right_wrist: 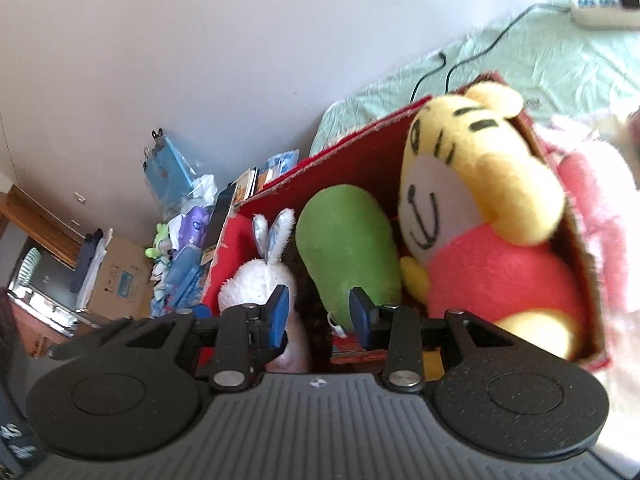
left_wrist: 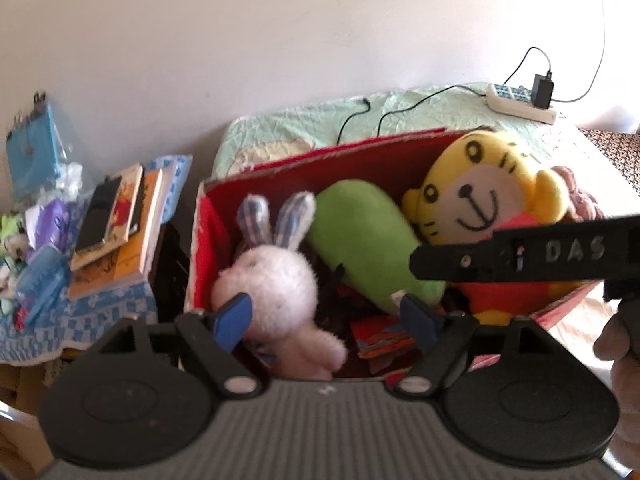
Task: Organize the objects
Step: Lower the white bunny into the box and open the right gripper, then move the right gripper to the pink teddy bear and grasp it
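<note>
The red cardboard box sat on the pale green quilted bedcover, its rim raw and frayed, and the soft toys were all packed inside it. At the left lay a fuzzy white rabbit with blue-and-white checked ears, round-bodied and stubby-limbed. Beside it leaned a smooth, long green plush, rounded like a bean. Against the right wall was the yellow tiger plush, with stitched black stripes, a cream face, a sewn smile and a red body. Something pink and fluffy pressed at the box's outer right side.

The left gripper hung over the box's near edge, its blue pads well apart, nothing pinched between them. The right gripper stood with its jaws narrower but parted, and they were empty too, rabbit and green plush only showing behind them. In the left view a black bar of the other tool crossed the tiger, raised letters reading "DAS".

Off to the left, a stack of books rested on a blue checked cloth. A white power strip lay on the bedcover.
</note>
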Demonstrator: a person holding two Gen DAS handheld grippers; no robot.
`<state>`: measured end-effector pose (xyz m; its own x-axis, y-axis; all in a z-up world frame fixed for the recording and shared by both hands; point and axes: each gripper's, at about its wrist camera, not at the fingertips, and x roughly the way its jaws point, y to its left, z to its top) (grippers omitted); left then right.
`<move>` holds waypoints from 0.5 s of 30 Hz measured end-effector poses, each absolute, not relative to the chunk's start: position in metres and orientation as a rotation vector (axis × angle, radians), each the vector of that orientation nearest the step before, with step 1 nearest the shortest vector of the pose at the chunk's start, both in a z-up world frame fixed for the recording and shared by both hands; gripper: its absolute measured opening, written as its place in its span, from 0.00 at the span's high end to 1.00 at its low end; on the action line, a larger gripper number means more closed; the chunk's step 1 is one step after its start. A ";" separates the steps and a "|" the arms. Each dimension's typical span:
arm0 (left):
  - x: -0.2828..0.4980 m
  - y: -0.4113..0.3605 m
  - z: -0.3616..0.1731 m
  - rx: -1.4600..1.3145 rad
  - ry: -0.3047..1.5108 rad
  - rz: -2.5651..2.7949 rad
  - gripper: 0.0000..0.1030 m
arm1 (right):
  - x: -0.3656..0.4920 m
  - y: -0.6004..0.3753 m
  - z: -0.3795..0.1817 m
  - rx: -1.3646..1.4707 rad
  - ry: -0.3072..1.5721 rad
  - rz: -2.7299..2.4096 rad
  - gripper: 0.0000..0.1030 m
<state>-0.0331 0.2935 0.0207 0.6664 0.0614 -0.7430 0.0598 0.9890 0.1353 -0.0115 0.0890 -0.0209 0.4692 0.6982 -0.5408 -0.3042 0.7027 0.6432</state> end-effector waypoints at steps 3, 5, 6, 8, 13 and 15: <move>-0.040 0.283 0.028 0.170 0.824 -0.008 0.13 | -0.019 0.079 -0.017 0.496 0.854 0.648 0.63; -0.043 0.277 0.030 0.183 0.817 -0.010 0.13 | -0.023 0.072 -0.015 0.498 0.844 0.647 0.62; -0.045 0.274 0.031 0.188 0.815 -0.012 0.13 | -0.024 0.069 -0.015 0.500 0.843 0.647 0.62; -0.047 0.267 0.032 0.195 0.817 -0.016 0.13 | -0.025 0.063 -0.016 0.511 0.843 0.649 0.62; -0.053 0.252 0.038 0.187 0.820 -0.022 0.13 | -0.030 0.048 -0.014 0.521 0.837 0.655 0.62; -0.054 0.245 0.040 0.192 0.822 -0.018 0.13 | -0.032 0.041 -0.013 0.522 0.834 0.660 0.62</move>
<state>-0.0544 0.2447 0.0396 0.6816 0.0583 -0.7294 0.0905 0.9825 0.1631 -0.0320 0.0408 -0.0125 0.4975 0.7097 -0.4987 -0.3227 0.6851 0.6530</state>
